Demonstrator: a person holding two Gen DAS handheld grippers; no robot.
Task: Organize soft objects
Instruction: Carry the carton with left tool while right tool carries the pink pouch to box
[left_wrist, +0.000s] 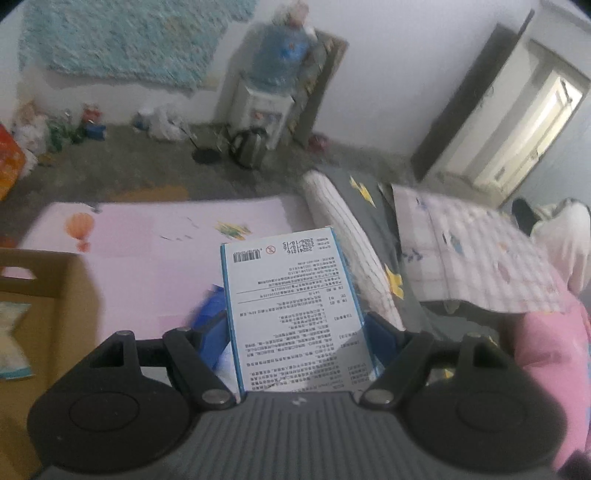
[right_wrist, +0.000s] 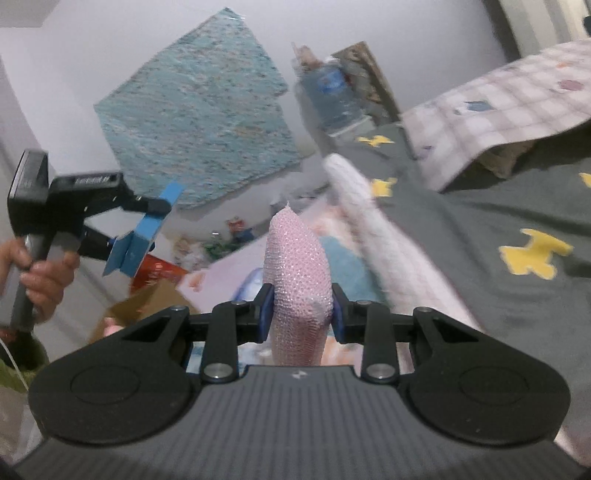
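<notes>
So both hands are loaded up right now, and I'd guess the brown cardboard box (left_wrist: 44, 295) is where everything is headed. It sits open-topped at the edge of the pale pink play mat (left_wrist: 155, 258), and there's already something pale and crumpled lying inside it, though I can't tell what.

The left gripper (left_wrist: 295, 332) has its jaws spread fairly wide, clamped across a flat white packet with blue edges and printed text (left_wrist: 288, 295). The packet sticks straight out ahead of the fingers, just beside the box and above the mat. Holding it by its short end like that makes sense to me: it keeps the long side free to slide down into the box. From the right wrist view you can see the same gripper off to the left, with a hand (right_wrist: 40, 273) wrapped round its handle and the blue packet edge poking out.

The right gripper (right_wrist: 301, 310) is nearly closed, its blue pads (right_wrist: 266, 310) squeezing a pink, mesh-textured scrubby sponge (right_wrist: 297, 273) that stands upright between them. It bulges above the pinch, so it's clearly squishy, which is probably why the jaws are so narrow. It's well apart from the box, over toward the dark grey bedspread with yellow shapes (right_wrist: 480, 258), with a rolled white checked blanket (right_wrist: 369, 221) between bedspread and mat.

My read: two pickups done, drop-offs not yet done.
</notes>
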